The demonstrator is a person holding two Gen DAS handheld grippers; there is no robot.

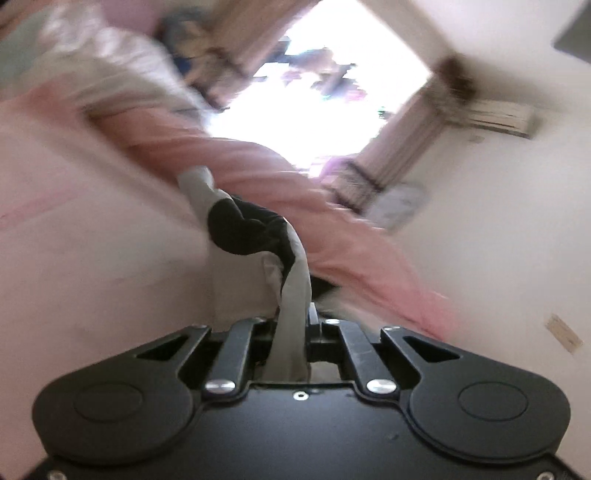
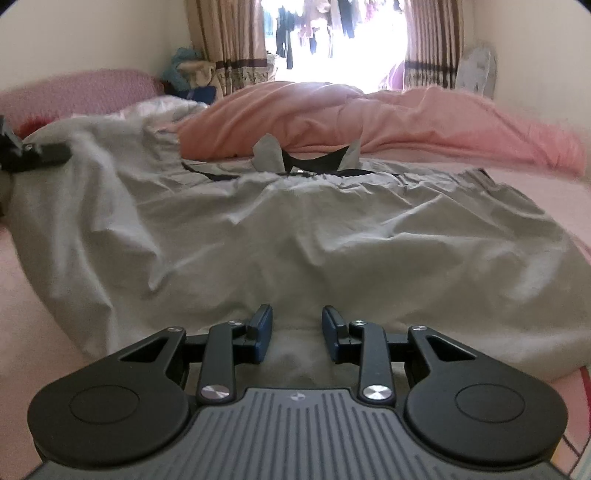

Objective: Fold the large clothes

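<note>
Pinching crumpled grey garment (image 1: 291, 295), left claw (image 1: 295, 317)

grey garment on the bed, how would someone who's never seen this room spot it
Find the bed under the bright window. In front of the bunched pink quilt a large grey garment lies spread and wrinkled. It is the only grey cloth there with black trim at its far edge.

A home bedroom: a bed (image 2: 44, 266) with a pink quilt (image 2: 369, 118), and striped curtains (image 2: 229, 40) framing a bright window (image 2: 332, 33) at twelve o'clock.
</note>
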